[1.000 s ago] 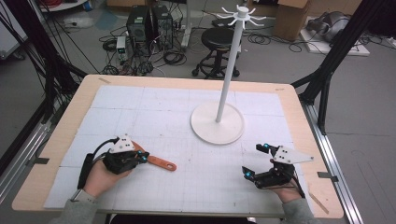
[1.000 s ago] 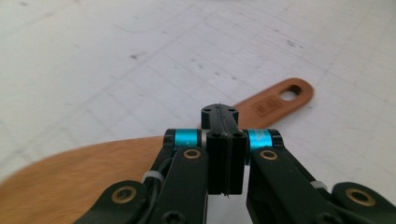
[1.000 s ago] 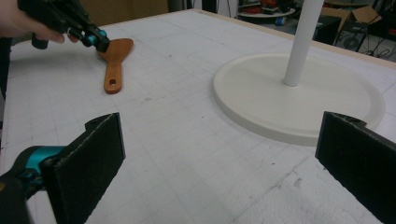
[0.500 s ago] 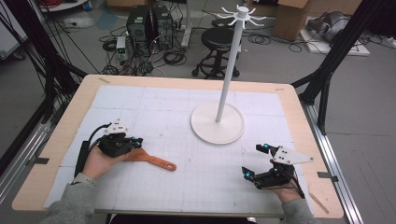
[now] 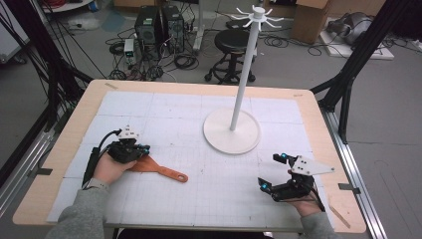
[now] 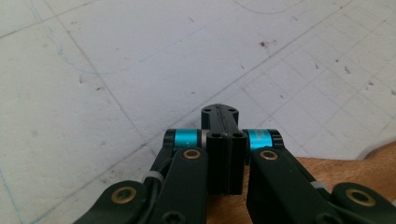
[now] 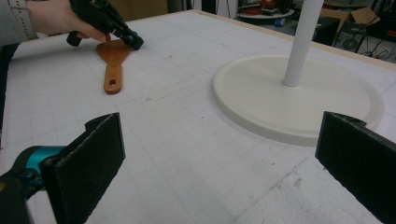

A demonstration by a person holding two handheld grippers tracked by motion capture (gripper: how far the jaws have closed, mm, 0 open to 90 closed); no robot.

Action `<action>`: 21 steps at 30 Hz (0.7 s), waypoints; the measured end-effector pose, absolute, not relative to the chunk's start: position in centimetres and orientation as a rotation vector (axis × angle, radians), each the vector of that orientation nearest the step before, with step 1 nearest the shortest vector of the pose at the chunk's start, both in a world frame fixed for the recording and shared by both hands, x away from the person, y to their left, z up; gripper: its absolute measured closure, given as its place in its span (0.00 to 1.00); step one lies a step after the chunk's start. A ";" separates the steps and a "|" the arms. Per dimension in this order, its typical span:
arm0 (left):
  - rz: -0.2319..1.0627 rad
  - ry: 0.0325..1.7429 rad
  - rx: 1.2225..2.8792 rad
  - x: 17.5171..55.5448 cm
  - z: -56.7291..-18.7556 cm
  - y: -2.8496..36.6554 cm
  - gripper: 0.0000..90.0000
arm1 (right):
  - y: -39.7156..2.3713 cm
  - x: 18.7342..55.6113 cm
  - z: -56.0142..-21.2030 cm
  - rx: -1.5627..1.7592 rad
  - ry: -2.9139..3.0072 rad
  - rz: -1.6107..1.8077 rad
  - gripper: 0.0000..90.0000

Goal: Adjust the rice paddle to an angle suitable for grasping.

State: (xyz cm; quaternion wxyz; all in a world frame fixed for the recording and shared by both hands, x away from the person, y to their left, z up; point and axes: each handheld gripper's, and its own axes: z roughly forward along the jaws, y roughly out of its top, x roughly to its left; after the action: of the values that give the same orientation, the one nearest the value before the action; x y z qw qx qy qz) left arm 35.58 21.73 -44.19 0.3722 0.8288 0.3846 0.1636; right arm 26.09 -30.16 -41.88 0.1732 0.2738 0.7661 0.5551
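at the left of the tabletop (image 5: 199,99), the left hand-held gripper (image 5: 138,149) rests low with its jaws pressed fully together, holding nothing; its tips sit at the broad end of the wooden spatula (image 5: 159,168). the spatula lies flat on the white gridded mat, handle pointing toward the middle, well apart from the white stand (image 5: 232,130) behind it. at the near right, the right hand-held gripper (image 5: 271,172) hovers with jaws wide apart, nothing between them.

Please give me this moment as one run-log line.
left gripper: shut, over spatula blade | right gripper: open, idle | stand: untouched
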 end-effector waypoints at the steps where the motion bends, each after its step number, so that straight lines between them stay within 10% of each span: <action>1: 0.432 0.989 2.132 35.5 -44.1 21.6 1.00 | -30.2 26.1 -41.9 0.777 2.173 1.574 0.00; 21: 0.397 0.917 2.189 29.3 -43.9 23.1 1.00 | -30.1 26.1 -42.0 0.779 2.183 1.558 0.00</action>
State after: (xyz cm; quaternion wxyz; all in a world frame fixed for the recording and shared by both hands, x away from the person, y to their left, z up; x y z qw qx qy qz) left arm 29.34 23.07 -43.88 0.3593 0.8489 0.3557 0.1538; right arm 26.12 -30.11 -41.99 0.1737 0.2748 0.7697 0.5494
